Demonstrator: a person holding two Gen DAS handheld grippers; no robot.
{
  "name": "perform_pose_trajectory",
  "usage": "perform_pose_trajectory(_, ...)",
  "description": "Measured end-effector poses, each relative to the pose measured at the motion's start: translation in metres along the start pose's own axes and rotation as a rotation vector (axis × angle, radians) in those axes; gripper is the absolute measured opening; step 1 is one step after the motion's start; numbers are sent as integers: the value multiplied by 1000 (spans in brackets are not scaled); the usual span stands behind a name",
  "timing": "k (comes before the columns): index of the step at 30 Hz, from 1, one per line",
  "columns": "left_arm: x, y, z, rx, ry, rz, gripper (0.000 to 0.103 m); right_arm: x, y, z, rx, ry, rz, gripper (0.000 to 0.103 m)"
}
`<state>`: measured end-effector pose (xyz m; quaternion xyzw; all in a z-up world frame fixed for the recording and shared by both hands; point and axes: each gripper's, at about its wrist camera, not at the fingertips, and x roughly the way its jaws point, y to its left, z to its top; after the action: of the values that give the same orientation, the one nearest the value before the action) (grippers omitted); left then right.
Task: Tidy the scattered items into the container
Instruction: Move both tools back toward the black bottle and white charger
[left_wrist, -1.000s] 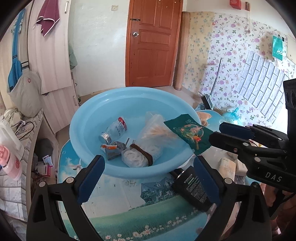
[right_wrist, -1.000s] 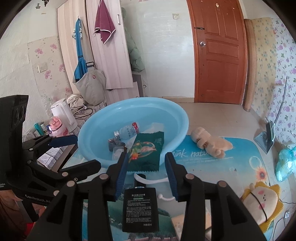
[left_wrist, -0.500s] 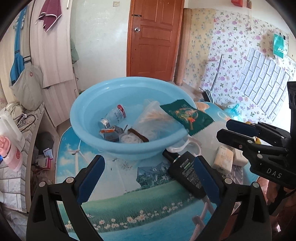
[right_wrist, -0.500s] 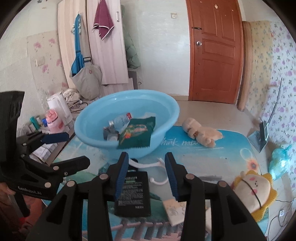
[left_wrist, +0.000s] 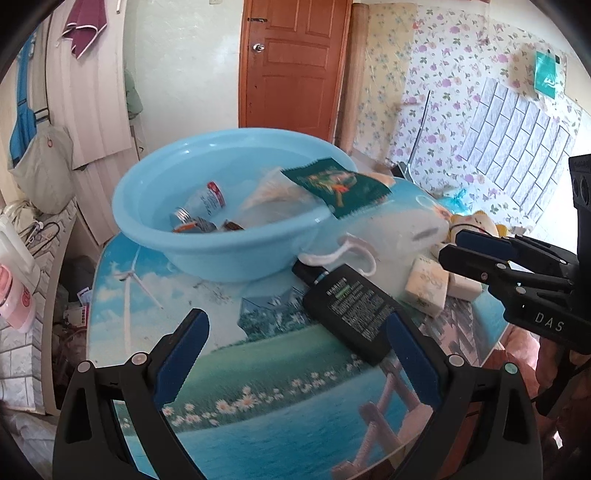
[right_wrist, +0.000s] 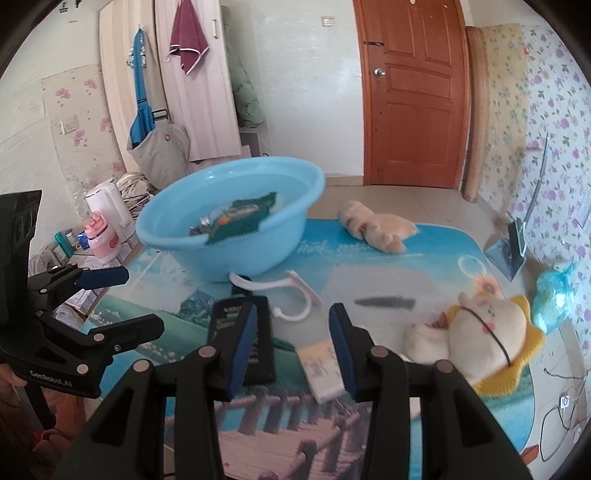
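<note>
With both hand-held grippers gaping empty (right (right_wrist: 291, 332), left (left_wrist: 295, 354)), straddle the soap bar (right_wrist: 321, 365) squarely before clamping.

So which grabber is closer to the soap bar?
Right. The right gripper hovers open almost over the soap bar; the left gripper, also open, is off beyond the black bottle.

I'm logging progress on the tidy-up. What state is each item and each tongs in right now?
Left tongs: open, empty.
Right tongs: open, empty.
Blue basin: upright, partly filled.
Green packet: draped over the rim.
Black bottle: lying flat on the table.
Soap bar: on the table.
</note>
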<state>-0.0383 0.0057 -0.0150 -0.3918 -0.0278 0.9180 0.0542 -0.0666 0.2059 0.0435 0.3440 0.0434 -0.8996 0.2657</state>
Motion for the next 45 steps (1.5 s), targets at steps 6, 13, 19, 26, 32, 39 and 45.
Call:
perform_pose_trajectory(6, 6, -13, -3, -3, 11, -23, 97, -13, -13, -9, 7, -10, -39, 40)
perform_pose_trajectory(13, 12, -30, -6, 13, 17, -53, 97, -28, -37, -20, 51, -23, -89, 40)
perform_pose_trajectory(19, 21, -40, -9, 23, 50, -58, 97, -39, -57, -33, 89, -21, -129, 40)
perform_pose_trajectory(26, 32, -52, -10, 36, 73, -62, 97, -45, -78, -44, 128, -20, -151, 47)
perform_pose_trajectory(32, 48, -53, -9, -23, 117, -51, 97, -40, -79, -48, 130, 1, -126, 52)
perform_pose_trajectory(39, 67, -54, -3, -92, 150, -31, 97, -23, -81, -51, 157, 42, -103, 60)
perform_pose_trajectory(45, 80, -56, -3, -93, 170, -36, 97, -10, -80, -51, 140, 67, -100, 65)
